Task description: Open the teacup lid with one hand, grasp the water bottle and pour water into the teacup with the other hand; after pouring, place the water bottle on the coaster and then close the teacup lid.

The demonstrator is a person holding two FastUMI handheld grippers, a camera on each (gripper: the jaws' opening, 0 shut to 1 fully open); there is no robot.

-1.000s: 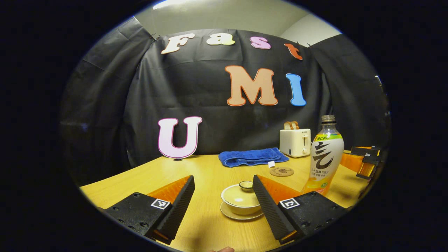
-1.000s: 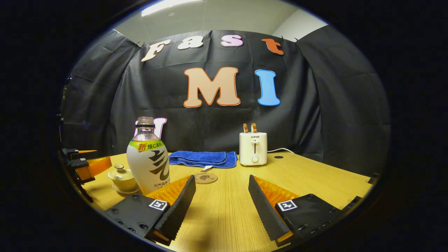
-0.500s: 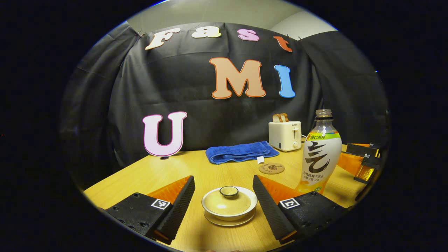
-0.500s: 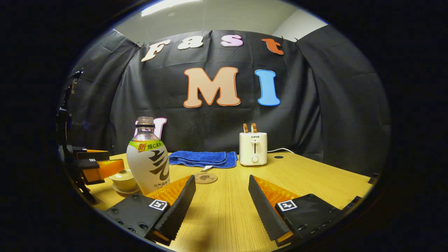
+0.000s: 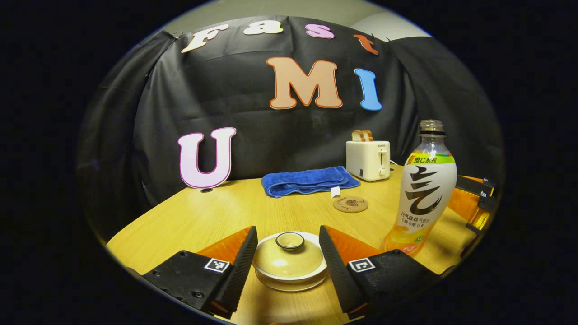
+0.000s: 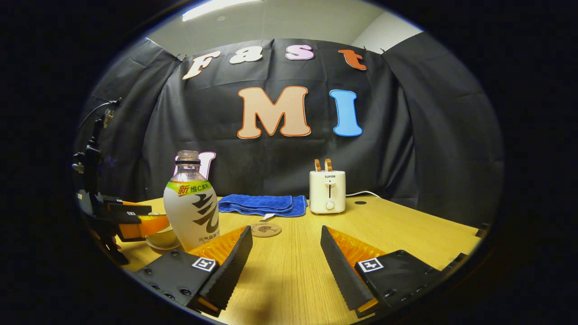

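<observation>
The left gripper (image 5: 288,266), fingers apart, straddles the lidded teacup (image 5: 289,262) at the table's (image 5: 203,216) near edge, lid knob (image 5: 290,240) dead centre between them. The right gripper (image 6: 285,266) waits spread over bare table, the uncapped, upright water bottle (image 6: 192,207) just to its left. The toaster (image 6: 328,191) at the far edge reads "SUPOR"

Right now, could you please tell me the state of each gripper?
Left gripper: open, tongs either side of the cream ceramic teacup lid, not gripping.
Right gripper: open, holding nothing.
</observation>
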